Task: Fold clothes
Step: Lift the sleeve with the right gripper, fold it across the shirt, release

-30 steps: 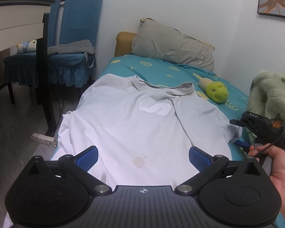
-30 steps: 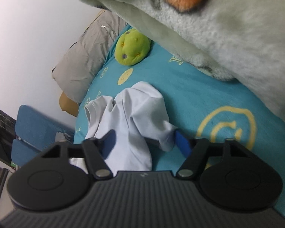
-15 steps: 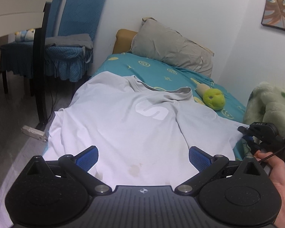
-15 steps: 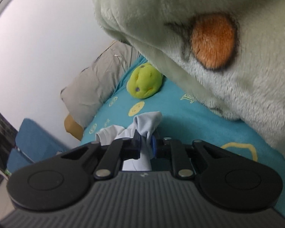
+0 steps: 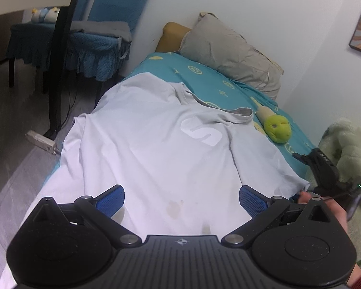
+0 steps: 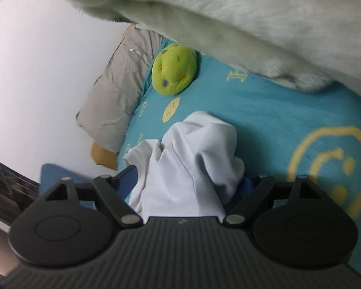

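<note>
A light grey T-shirt [image 5: 156,149] with a white S logo lies front up on the teal bed sheet [image 5: 204,72]. My left gripper [image 5: 181,200] hovers open over its lower hem, blue pads [image 5: 110,198] wide apart with nothing between them. The right gripper [image 6: 187,183] is open, and the bunched right sleeve [image 6: 199,149] lies between its spread fingers. The left wrist view shows that gripper [image 5: 325,175] in a person's hand [image 5: 325,207] at the shirt's right sleeve edge.
A green plush toy [image 5: 276,127] lies beside the collar, with a grey pillow [image 5: 231,50] at the head of the bed. A fluffy pale green blanket [image 6: 252,19] crowds the right side. Blue chairs [image 5: 96,41], a black desk leg [image 5: 57,72] and a power strip [image 5: 41,142] stand left of the bed.
The right gripper shut on the sleeve half a second ago and now stands open again with the sleeve bunched between its fingers. The left gripper drifted slightly nearer the shirt, still open.
</note>
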`<state>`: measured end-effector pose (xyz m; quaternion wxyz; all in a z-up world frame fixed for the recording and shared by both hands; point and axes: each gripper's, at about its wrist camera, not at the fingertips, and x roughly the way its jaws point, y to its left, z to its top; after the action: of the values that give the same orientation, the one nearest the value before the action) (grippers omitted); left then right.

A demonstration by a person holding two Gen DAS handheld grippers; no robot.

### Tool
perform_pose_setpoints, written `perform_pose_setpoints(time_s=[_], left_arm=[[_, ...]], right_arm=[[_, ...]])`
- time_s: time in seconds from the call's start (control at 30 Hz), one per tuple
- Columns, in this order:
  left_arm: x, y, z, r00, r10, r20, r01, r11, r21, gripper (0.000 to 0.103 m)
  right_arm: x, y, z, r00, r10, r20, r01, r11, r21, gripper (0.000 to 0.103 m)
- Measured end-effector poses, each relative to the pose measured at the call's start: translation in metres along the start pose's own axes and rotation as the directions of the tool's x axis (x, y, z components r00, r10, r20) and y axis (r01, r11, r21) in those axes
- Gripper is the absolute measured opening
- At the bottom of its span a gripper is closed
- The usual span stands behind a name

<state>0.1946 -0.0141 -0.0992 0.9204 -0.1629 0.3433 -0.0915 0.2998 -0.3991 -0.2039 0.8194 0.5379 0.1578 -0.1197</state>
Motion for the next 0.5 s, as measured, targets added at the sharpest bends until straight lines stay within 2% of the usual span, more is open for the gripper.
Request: perform_pose_setpoints(time_s=[0.1, 0.17, 0.2, 0.27, 0.3, 0.33, 0.4, 0.43, 0.5], left_arm=[[0.001, 0.001, 0.002, 1.0, 0.005, 0.013, -0.005, 1.0, 0.001, 0.102], [0.002, 0.001, 0.004, 1.0, 0.007, 0.023, -0.007, 1.0, 0.006, 0.102], [0.004, 0.0, 0.006, 1.0, 0.005, 0.03, -0.005, 1.0, 0.009, 0.102], [0.008, -0.001, 0.009, 0.999, 0.004, 0.036, -0.005, 1.0, 0.011, 0.102], [0.009, 0.0, 0.01, 0.999, 0.001, 0.036, -0.001, 1.0, 0.007, 0.102], [0.011, 0.0, 0.012, 0.999, -0.003, 0.036, 0.003, 1.0, 0.004, 0.102], [0.013, 0.002, 0.014, 0.999, -0.003, 0.035, 0.003, 1.0, -0.004, 0.102], [0.013, 0.002, 0.014, 0.999, 0.001, 0.035, -0.001, 1.0, -0.009, 0.102], [0.012, 0.007, 0.015, 1.0, -0.001, 0.03, 0.002, 1.0, -0.029, 0.102]], right_arm=[[0.021, 0.016, 0.002, 0.997, -0.065, 0.032, 0.068, 0.993, -0.099, 0.086], [0.032, 0.03, 0.0, 0.994, -0.102, 0.04, 0.108, 0.973, -0.202, 0.085], [0.037, 0.037, -0.001, 0.992, -0.12, 0.046, 0.128, 0.959, -0.252, 0.081], [0.048, 0.052, -0.003, 0.986, -0.155, 0.059, 0.166, 0.922, -0.351, 0.041], [0.053, 0.059, -0.004, 0.983, -0.172, 0.068, 0.184, 0.898, -0.399, 0.031], [0.058, 0.066, -0.005, 0.979, -0.188, 0.077, 0.202, 0.872, -0.445, 0.017], [0.069, 0.08, -0.007, 0.971, -0.219, 0.097, 0.236, 0.812, -0.533, 0.012], [0.07, 0.087, -0.008, 0.963, -0.231, 0.137, 0.267, 0.769, -0.581, 0.009], [0.072, 0.097, -0.006, 0.931, -0.273, 0.243, 0.365, 0.665, -0.652, 0.008]])
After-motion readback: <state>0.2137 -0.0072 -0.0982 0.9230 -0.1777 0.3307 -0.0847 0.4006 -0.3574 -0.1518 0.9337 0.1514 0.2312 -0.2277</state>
